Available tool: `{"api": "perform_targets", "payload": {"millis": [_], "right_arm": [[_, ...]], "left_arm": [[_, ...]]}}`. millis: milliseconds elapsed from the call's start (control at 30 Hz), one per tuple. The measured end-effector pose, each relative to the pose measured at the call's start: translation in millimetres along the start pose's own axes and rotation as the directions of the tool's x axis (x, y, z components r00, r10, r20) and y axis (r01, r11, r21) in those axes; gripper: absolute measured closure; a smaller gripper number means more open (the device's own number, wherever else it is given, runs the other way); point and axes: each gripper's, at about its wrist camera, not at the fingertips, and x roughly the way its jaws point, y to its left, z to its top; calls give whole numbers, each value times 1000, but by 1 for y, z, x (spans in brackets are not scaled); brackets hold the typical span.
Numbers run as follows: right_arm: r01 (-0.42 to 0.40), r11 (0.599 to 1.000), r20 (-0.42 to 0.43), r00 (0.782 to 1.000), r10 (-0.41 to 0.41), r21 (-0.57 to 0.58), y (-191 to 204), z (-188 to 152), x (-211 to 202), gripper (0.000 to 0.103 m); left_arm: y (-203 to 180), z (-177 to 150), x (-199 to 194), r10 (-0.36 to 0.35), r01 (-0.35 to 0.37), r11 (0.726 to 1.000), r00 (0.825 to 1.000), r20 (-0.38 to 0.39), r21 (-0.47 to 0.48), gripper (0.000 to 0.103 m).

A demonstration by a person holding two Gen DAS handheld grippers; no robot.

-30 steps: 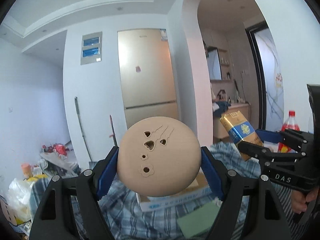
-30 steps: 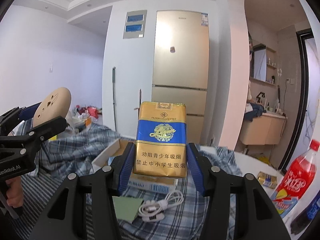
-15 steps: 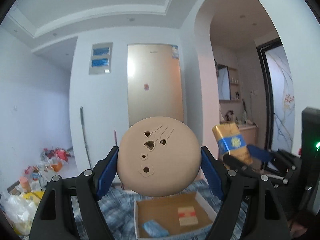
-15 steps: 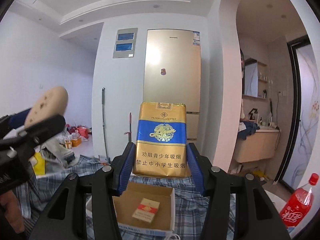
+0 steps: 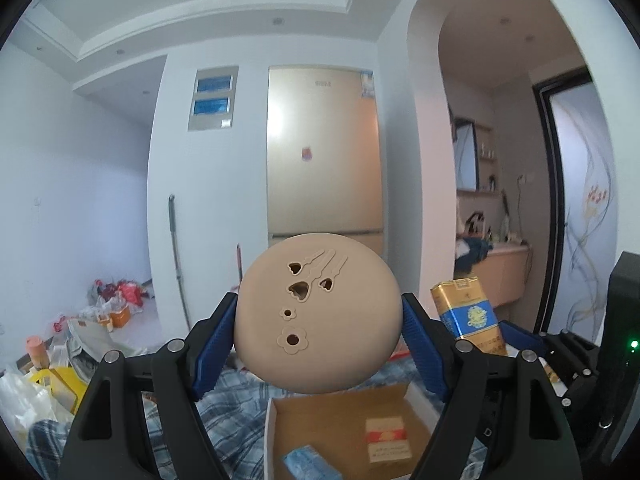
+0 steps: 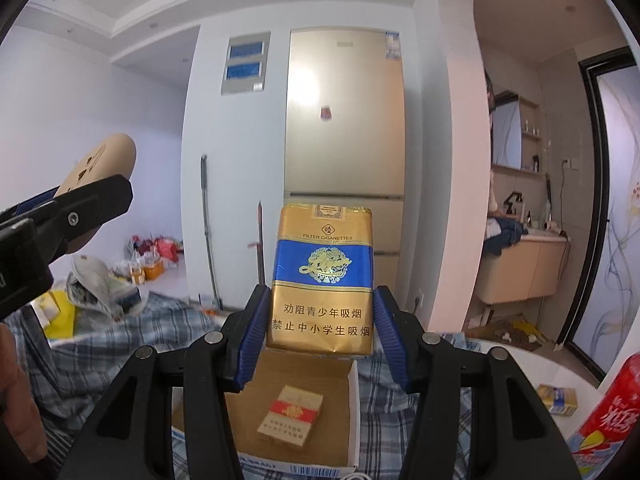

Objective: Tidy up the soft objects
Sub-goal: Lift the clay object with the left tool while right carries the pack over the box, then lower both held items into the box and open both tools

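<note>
My left gripper [image 5: 318,344] is shut on a round beige soft pad [image 5: 316,316] with heart and flower cut-outs, held in the air above the table. My right gripper [image 6: 320,336] is shut on a gold and blue cigarette pack [image 6: 323,280], held upright. An open cardboard box [image 6: 344,448] lies below on the plaid cloth and holds a red and cream cigarette pack [image 6: 290,416]. In the left wrist view the box [image 5: 280,424] also holds a small blue packet [image 5: 308,462]. The pad also shows at the left of the right wrist view [image 6: 108,156], and the gold pack at the right of the left wrist view [image 5: 468,312].
A blue plaid cloth [image 6: 404,396] covers the table. A red drink bottle [image 6: 604,420] and a small gold and blue pack [image 6: 558,398] sit at the right. Bags and clutter [image 5: 60,368] lie at the left. A fridge [image 5: 324,156] stands behind.
Both grippers have risen and tilted, so the open box and its packs have come into view below. Both keep their holds.
</note>
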Motion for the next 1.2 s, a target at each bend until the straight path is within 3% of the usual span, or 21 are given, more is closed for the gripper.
{"api": "perform_targets", "payload": {"millis": [200,300,533,767,933,1200], "right_arm": [[-20,999,-128,992,23,26,-7,-20,32,52],[-32,999,-187,982,38,40,-9,-31,43,52],[-75,994,-336,937,97,79,-12,-58,70,51],[-87,992,-431,895,119,93,-12,-77,84,51],[-58,996,-470,879,83,67,-8,-84,88,51],[-73,995,-516,851,98,69,-5,-91,95,49]], "left_arm": [[2,-27,42,6,-4,1000,990,-144,10,23],[3,-45,61,-10,15,1000,970,-241,19,23],[11,-71,87,-11,17,1000,929,-371,13,23],[13,-95,108,-16,26,1000,883,-469,14,22],[12,-109,120,-18,23,1000,852,-523,4,22],[17,-115,126,-6,7,1000,844,-537,-1,20]]}}
